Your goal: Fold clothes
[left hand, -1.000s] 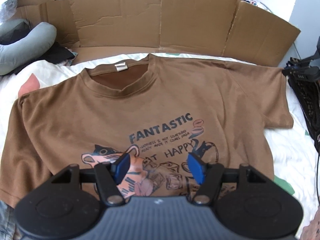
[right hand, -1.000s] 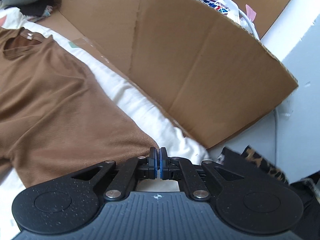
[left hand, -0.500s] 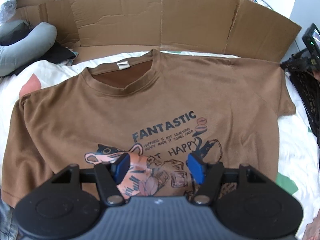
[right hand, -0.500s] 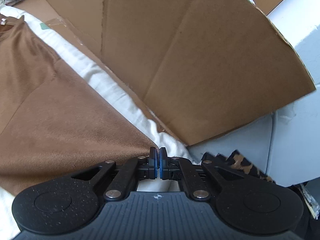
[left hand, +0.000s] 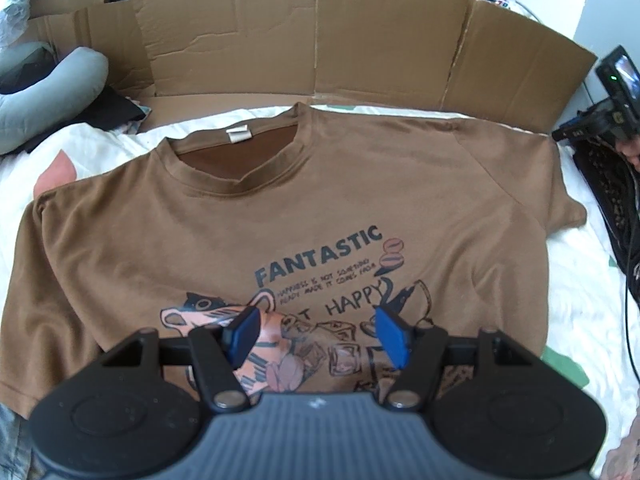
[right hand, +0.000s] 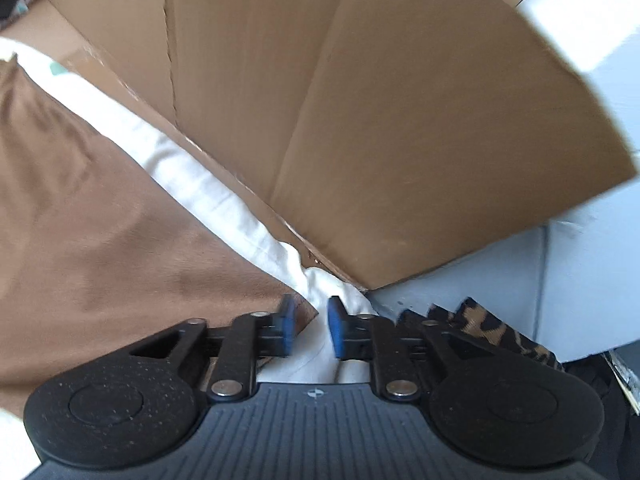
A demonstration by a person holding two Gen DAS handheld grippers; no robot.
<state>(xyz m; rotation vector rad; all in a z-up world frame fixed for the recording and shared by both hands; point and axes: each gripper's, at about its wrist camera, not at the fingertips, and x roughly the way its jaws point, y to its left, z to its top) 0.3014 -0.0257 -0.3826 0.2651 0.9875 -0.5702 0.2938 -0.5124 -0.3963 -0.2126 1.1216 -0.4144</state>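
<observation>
The left gripper [left hand: 316,334] hangs over the printed chest of the brown T-shirt [left hand: 280,216], jaws wide apart and holding nothing. The right gripper [right hand: 310,330] sits at the tip of the sleeve [right hand: 224,280], jaws parted, with white sheet showing in the gap and the sleeve corner just beside the left pad; whether any cloth lies between the pads cannot be told. The T-shirt lies face up and flat on the bed [left hand: 588,292], collar toward 12 o'clock, sleeves spread toward 9 and 3 o'clock. Beyond it, at 12 o'clock, stands a cardboard wall [left hand: 320,36]. Risk: closing the right gripper here would probably catch sheet with the sleeve, or miss the sleeve entirely, dragging the bedding and wrinkling the garment during the fold. Cables and a device [left hand: 616,92] at 2 o'clock could snag a wide sweep.
</observation>
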